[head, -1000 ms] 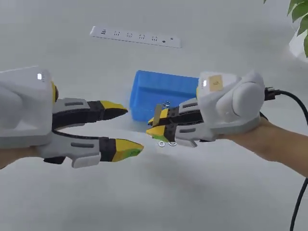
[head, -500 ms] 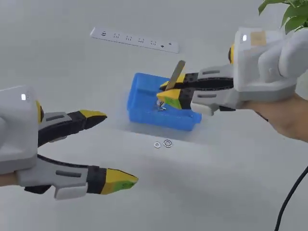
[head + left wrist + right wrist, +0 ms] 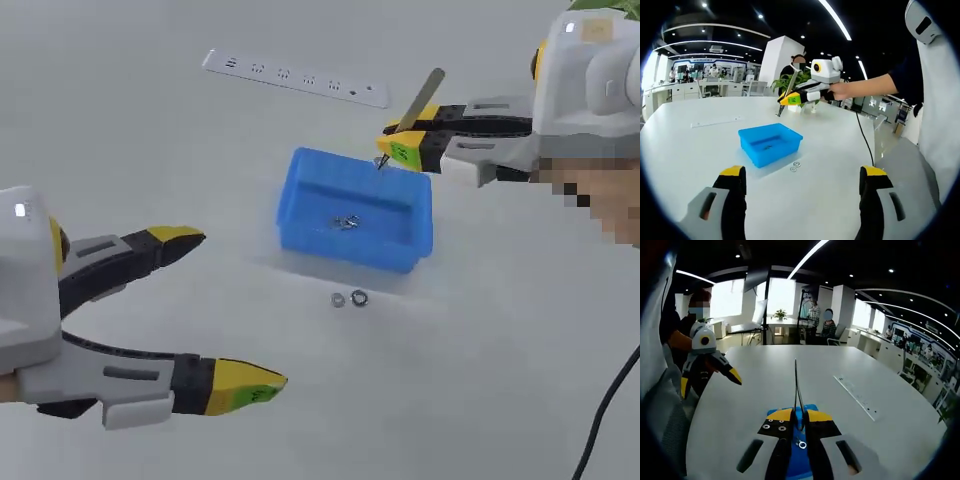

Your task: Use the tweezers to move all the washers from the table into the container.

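Now, left gripper [image 3: 230, 310]: nearest, low at the left, jaws spread wide and holding nothing, hovering over the surface [image 3: 470, 360].
Loose washers [image 3: 349, 298]: two, side by side (all but touching) on the surface, just in front of the container's near wall.
Container [image 3: 345, 250]: blue, open-topped, flat on the surface beyond those two.
Washers inside [image 3: 346, 222]: a small cluster on the container floor near its middle; the count cannot be told.
Right gripper [image 3: 400, 150]: up above the container's far right corner, jaws pressed together on the tweezers.
Tweezers [image 3: 428, 90]: tilted, top end up and off to the right, low tip over the far rim; the right gripper view shows a small ring [image 3: 802, 444] at that tip.
Strip [image 3: 295, 78]: white, flat on the surface far back, well apart from the container.
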The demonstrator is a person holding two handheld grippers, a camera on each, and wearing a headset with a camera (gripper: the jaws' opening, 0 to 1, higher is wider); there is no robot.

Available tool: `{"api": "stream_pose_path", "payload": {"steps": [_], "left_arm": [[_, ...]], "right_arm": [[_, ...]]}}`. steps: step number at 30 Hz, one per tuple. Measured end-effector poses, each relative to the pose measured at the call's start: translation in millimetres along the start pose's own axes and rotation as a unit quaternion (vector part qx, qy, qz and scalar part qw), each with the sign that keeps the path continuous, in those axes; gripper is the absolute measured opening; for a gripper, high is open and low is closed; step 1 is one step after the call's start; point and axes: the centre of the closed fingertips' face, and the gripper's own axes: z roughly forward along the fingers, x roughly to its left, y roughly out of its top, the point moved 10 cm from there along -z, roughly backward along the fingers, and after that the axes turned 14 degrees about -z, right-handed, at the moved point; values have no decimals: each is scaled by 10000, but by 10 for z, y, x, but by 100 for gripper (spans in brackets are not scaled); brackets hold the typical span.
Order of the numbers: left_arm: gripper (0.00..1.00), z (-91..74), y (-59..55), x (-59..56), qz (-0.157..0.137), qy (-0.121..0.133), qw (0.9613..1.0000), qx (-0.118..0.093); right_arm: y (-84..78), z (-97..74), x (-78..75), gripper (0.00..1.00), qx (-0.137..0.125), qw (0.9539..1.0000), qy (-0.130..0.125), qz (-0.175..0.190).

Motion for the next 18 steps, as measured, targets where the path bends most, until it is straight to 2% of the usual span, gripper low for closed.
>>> {"api": "stream_pose_path", "payload": {"steps": [5, 9, 14, 18], "left_arm": [[99, -39, 17, 16, -21, 114, 9999, 42], [99, -74, -3, 16, -36, 200, 9997, 109], [99, -98, -58, -12, -77, 257, 9995, 192], [99, -115, -87, -27, -131, 294, 9992, 242]], "right_arm": [[-295, 233, 75, 9, 295, 9992, 206, 146], [-414, 349, 144, 9, 387, 9986, 282, 240], [-552, 416, 184, 9, 527, 9975, 326, 343], [-614, 417, 185, 9, 517, 9969, 258, 540]]}}
